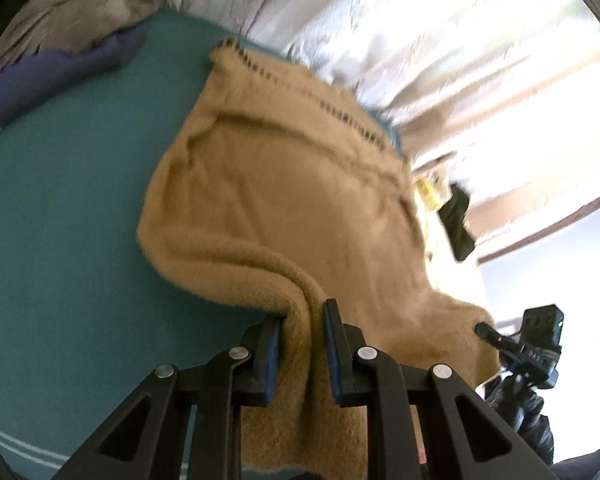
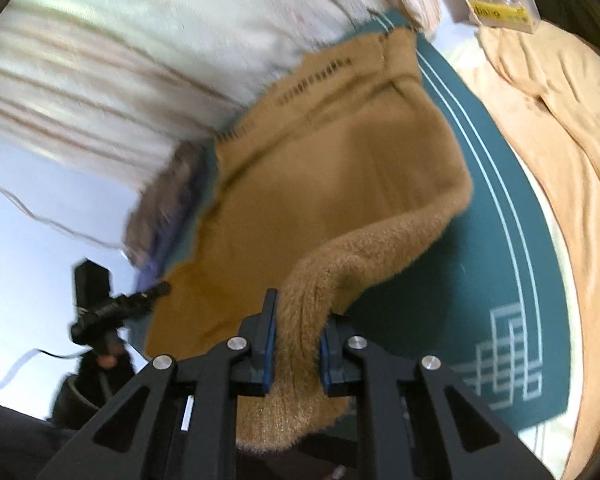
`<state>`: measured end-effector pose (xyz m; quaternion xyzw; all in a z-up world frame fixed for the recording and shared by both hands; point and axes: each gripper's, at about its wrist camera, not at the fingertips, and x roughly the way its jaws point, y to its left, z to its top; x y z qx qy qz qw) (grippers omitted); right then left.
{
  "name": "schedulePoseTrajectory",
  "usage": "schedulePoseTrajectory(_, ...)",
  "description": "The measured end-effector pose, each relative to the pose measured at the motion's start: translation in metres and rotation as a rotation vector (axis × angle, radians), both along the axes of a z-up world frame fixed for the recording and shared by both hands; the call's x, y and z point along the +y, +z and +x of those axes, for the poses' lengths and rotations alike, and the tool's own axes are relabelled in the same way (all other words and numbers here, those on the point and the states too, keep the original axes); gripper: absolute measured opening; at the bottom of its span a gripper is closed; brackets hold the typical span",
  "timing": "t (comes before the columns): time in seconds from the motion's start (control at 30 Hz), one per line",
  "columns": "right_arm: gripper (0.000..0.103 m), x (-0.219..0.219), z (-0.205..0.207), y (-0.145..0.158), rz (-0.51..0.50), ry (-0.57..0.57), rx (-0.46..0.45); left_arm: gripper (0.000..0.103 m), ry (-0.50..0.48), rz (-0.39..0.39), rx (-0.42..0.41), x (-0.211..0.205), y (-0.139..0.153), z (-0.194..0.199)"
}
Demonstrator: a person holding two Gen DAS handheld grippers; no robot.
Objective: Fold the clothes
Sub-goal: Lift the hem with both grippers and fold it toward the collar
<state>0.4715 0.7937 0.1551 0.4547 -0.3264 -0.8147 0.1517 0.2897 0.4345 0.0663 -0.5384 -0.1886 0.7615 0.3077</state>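
A tan fuzzy garment (image 1: 284,184) lies spread on a teal mat (image 1: 68,208), its dark-stitched hem at the far edge. In the left wrist view my left gripper (image 1: 304,312) is shut on a raised fold of its near edge, and the cloth hangs down between the blue pads (image 1: 272,348). To the right, my right gripper (image 1: 485,330) holds the other near corner. In the right wrist view that gripper (image 2: 300,306) is shut on a thick roll of the same garment (image 2: 340,168), lifted off the mat (image 2: 492,216). My left gripper (image 2: 162,289) shows at the left edge of the cloth.
A purple cloth (image 1: 60,68) and a grey-brown garment (image 1: 88,4) lie piled at the mat's far left. A pale curtain (image 2: 140,40) hangs behind. A cream sheet (image 2: 560,128) covers the bed right of the mat, with a yellow-labelled package (image 2: 500,12) at its far end.
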Motion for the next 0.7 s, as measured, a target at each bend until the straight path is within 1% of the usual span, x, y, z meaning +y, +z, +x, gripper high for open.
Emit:
schedulePoseTrajectory(0.17,0.018,0.008,-0.026,0.025,-0.023,-0.038,0.069,0.020,0.035,0.060,0.024,-0.012,0.021,-0.024)
schedulePoseTrajectory(0.2,0.018,0.008,-0.033,0.028,-0.020,-0.044,0.077,0.020,0.043,0.066,0.026,-0.006,0.023,-0.033)
schedulePoseTrajectory(0.33,0.018,0.010,-0.058,0.041,-0.012,-0.062,0.104,0.020,0.065,0.082,0.035,-0.009,0.029,-0.059)
schedulePoseTrajectory(0.4,0.018,0.012,-0.071,0.046,-0.001,-0.075,0.114,0.020,0.074,0.089,0.044,-0.007,0.032,-0.074)
schedulePoseTrajectory(0.5,0.018,0.015,-0.093,0.055,0.011,-0.101,0.125,0.015,0.086,0.096,0.060,-0.006,0.036,-0.098)
schedulePoseTrajectory(0.63,0.018,0.018,-0.123,0.061,0.035,-0.122,0.124,0.014,0.087,0.097,0.083,-0.003,0.042,-0.134)
schedulePoseTrajectory(0.7,0.018,0.019,-0.139,0.060,0.050,-0.127,0.118,0.014,0.078,0.099,0.082,-0.001,0.044,-0.150)
